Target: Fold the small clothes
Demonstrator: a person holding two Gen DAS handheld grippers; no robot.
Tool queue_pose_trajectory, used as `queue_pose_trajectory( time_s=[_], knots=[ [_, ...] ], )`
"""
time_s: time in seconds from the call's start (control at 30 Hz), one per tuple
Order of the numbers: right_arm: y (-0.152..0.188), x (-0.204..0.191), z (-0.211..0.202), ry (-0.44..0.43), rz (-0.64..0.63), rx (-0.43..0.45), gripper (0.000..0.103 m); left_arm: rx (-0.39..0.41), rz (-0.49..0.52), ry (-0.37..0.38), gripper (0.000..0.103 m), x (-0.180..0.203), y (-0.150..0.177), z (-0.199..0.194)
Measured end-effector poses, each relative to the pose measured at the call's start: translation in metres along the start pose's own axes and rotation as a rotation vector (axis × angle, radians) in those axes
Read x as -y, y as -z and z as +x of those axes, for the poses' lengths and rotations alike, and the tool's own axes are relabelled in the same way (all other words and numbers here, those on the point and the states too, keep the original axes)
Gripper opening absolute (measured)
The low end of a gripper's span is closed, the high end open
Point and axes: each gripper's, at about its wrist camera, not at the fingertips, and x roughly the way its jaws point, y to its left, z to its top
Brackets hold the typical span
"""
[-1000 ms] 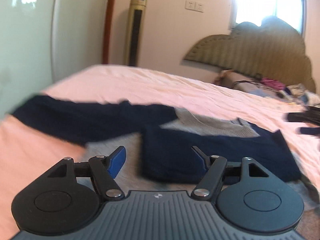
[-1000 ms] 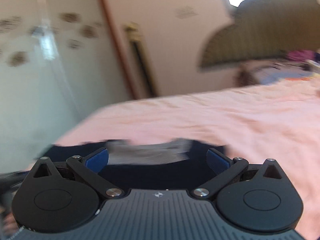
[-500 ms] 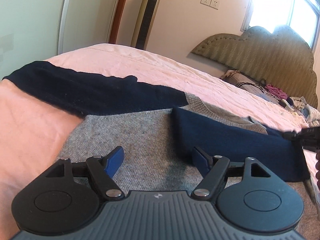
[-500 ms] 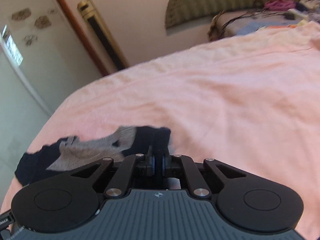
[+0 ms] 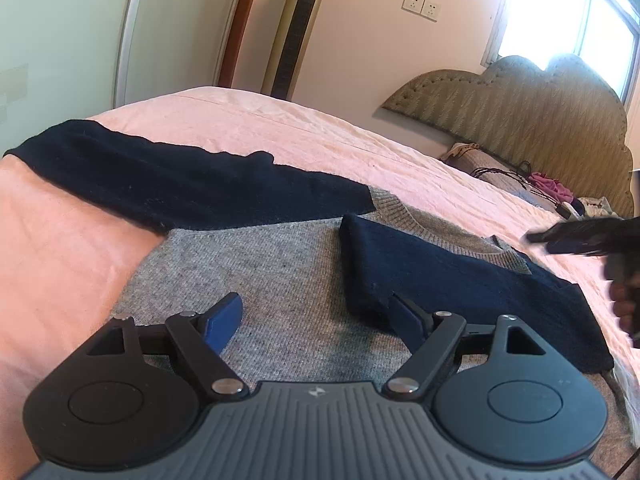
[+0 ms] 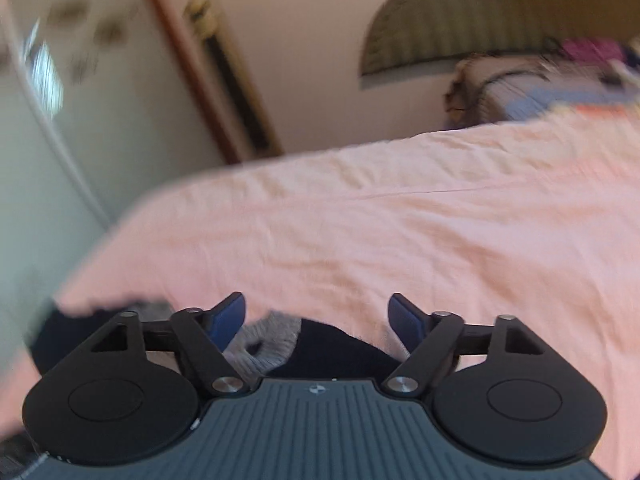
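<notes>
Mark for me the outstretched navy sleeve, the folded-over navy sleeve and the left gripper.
Outstretched navy knit sleeve [image 5: 172, 184], left wrist view: middle of its length.
Folded-over navy knit sleeve [image 5: 452, 276], left wrist view: centre of the panel lying on the grey body.
Left gripper [image 5: 316, 314], left wrist view: midway between its open blue fingertips.

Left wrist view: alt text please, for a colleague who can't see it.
A grey and navy sweater lies on a pink bed, one sleeve folded across its chest, the other stretched out. The open left tool hovers over its grey body.

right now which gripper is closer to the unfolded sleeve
Left. The left gripper hovers over the grey body just below the sleeve; the right gripper is off at the sweater's far side.
</notes>
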Motion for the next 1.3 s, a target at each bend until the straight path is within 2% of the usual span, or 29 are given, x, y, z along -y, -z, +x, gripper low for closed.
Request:
queue_pose_trajectory(
  time_s=[0.03, 0.07, 0.23, 0.3, 0.43, 0.47, 0.5, 0.57, 0.67, 0.73, 0.8, 0.9, 1.0, 1.07, 1.1, 1.13, 1.17, 1.23, 1.27, 1.3],
  knots=[
    [-0.001, -0.009, 0.016, 0.027, -0.069, -0.051, 0.054, 0.001, -0.003, 0.002, 0.081, -0.001, 0.0, 0.0],
    [-0.001, -0.016, 0.029, 0.03, -0.107, -0.096, 0.04, 0.002, -0.007, 0.003, 0.081, -0.001, 0.0, 0.0],
    [-0.003, -0.03, 0.048, -0.021, -0.136, -0.096, 0.036, 0.005, -0.02, 0.014, 0.083, -0.003, -0.001, 0.0],
    [-0.004, -0.032, 0.046, -0.079, -0.138, -0.128, 0.011, 0.007, -0.025, 0.018, 0.083, -0.004, 0.0, 0.0],
    [-0.01, -0.025, 0.038, -0.121, -0.092, -0.122, 0.014, 0.01, -0.03, 0.021, 0.083, -0.005, 0.0, 0.0],
    [-0.01, -0.019, 0.036, -0.137, -0.056, -0.107, 0.023, 0.01, -0.03, 0.021, 0.083, -0.004, 0.0, 0.0],
    [-0.01, -0.014, 0.035, -0.158, -0.03, -0.097, 0.043, 0.01, -0.03, 0.021, 0.083, -0.004, 0.0, 0.0],
    [-0.009, -0.01, 0.036, -0.164, -0.004, -0.101, 0.063, 0.01, -0.03, 0.02, 0.083, -0.004, 0.0, 0.0],
    [-0.003, -0.022, 0.044, -0.12, -0.112, -0.132, 0.061, 0.01, -0.03, 0.021, 0.083, -0.005, 0.0, 0.0],
    [0.0, -0.031, 0.045, -0.097, -0.175, -0.126, 0.052, 0.01, -0.031, 0.021, 0.083, -0.005, 0.0, 0.0],
    [-0.004, -0.029, 0.045, -0.115, -0.155, -0.134, 0.011, 0.01, -0.031, 0.021, 0.083, -0.005, 0.0, 0.0],
    [-0.009, -0.028, 0.038, -0.095, -0.157, -0.086, 0.01, 0.01, -0.031, 0.021, 0.083, -0.005, 0.0, 0.001],
    [-0.015, -0.013, 0.029, -0.056, -0.054, 0.018, 0.01, 0.012, -0.034, 0.023, 0.083, -0.005, 0.0, 0.0],
    [-0.009, -0.012, 0.042, -0.051, -0.041, -0.029, 0.01, 0.012, -0.035, 0.022, 0.083, -0.005, 0.0, 0.0],
    [-0.001, -0.016, 0.049, -0.026, -0.063, -0.052, 0.011, 0.012, -0.035, 0.022, 0.083, -0.005, 0.0, 0.0],
    [0.005, -0.019, 0.047, -0.018, -0.069, -0.017, 0.013, 0.012, -0.035, 0.022, 0.083, -0.005, 0.0, 0.0],
    [0.005, -0.02, 0.046, -0.023, -0.058, -0.02, 0.018, 0.012, -0.035, 0.022, 0.083, -0.005, 0.0, 0.0],
    [0.002, -0.017, 0.037, -0.009, -0.005, -0.008, 0.048, 0.012, -0.037, 0.023, 0.083, -0.006, -0.001, 0.0],
    [0.003, -0.016, 0.027, 0.011, 0.033, 0.037, 0.067, 0.012, -0.038, 0.023, 0.083, -0.006, -0.001, 0.0],
    [0.006, -0.016, 0.013, 0.003, 0.071, 0.096, 0.067, 0.012, -0.039, 0.023, 0.083, -0.006, -0.001, 0.0]
  ],
)
